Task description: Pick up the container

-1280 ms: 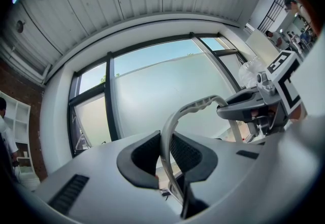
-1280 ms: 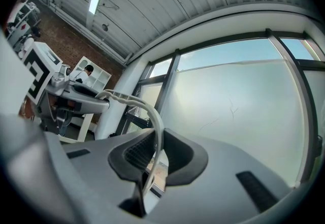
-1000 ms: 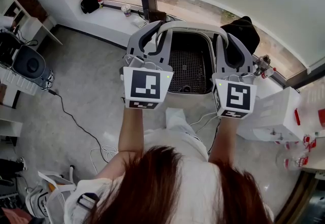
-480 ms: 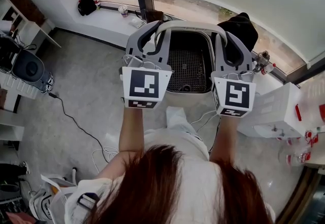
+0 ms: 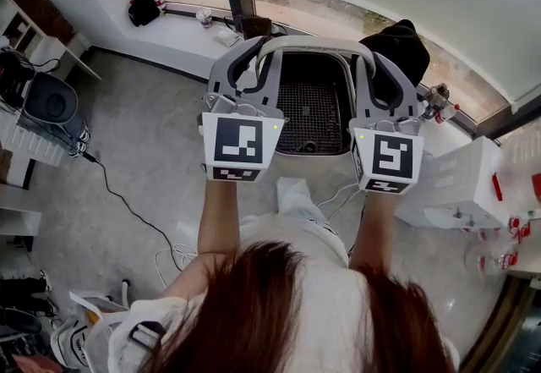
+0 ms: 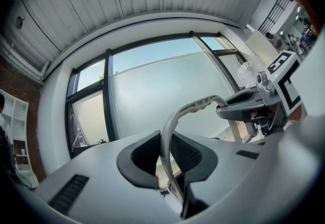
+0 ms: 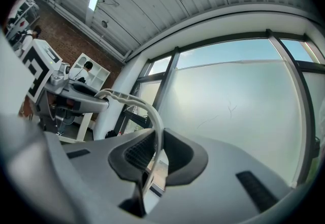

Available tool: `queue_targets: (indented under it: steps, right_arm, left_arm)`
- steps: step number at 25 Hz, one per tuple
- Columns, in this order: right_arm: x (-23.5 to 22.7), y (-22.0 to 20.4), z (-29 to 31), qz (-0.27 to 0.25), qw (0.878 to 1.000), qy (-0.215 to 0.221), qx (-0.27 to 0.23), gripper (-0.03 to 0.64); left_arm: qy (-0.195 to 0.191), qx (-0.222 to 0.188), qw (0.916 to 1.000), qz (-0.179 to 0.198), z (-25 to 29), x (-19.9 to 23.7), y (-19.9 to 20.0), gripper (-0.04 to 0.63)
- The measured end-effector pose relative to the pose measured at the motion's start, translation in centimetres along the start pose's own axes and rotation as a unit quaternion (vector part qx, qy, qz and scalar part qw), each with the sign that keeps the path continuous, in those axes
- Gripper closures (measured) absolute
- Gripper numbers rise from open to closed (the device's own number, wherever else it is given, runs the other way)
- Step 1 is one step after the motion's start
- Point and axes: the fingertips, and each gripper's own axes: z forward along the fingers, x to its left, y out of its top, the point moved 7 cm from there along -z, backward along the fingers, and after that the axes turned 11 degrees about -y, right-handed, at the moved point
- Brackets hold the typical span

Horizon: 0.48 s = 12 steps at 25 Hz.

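Plainly, both tools are clamped on the one arched white handle (image 5: 317,41) of the container (image 5: 314,161), a pale tub with a dark mesh bottom (image 5: 311,113). The left hand-held gripper (image 5: 256,50) grips the arch towards the container's left side. In the left gripper view its dark ribbed pads (image 6: 189,153) press on either side of the white bar, with no gap to be seen. The right hand-held gripper (image 5: 378,63) is closed on the same handle towards the container's right side. In the right gripper view its pads (image 7: 136,154) likewise squeeze the bar between them.

The container hangs under the handle, between the two grippers and just ahead of the person's body. It appears to be clear of the grey floor (image 5: 144,151).

Beyond the container's far left corner runs a white window sill (image 5: 190,35), with a cup (image 5: 208,17) standing on it. A black bag-like object (image 5: 404,43) sits just past the container's far right corner. To the container's right stands a white box (image 5: 461,189). Well off to the container's left, a black cable (image 5: 127,206) trails over the floor.
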Motion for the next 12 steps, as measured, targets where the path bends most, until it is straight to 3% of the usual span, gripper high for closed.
queue_targets:
  steps: [12]
  right_arm:
    - [0.28,-0.31,0.24,-0.001,1.000,0.001,0.004,0.557]
  left_arm:
    - [-0.003,0.004,1.0000,-0.002,0.18,0.20,-0.44,0.528]
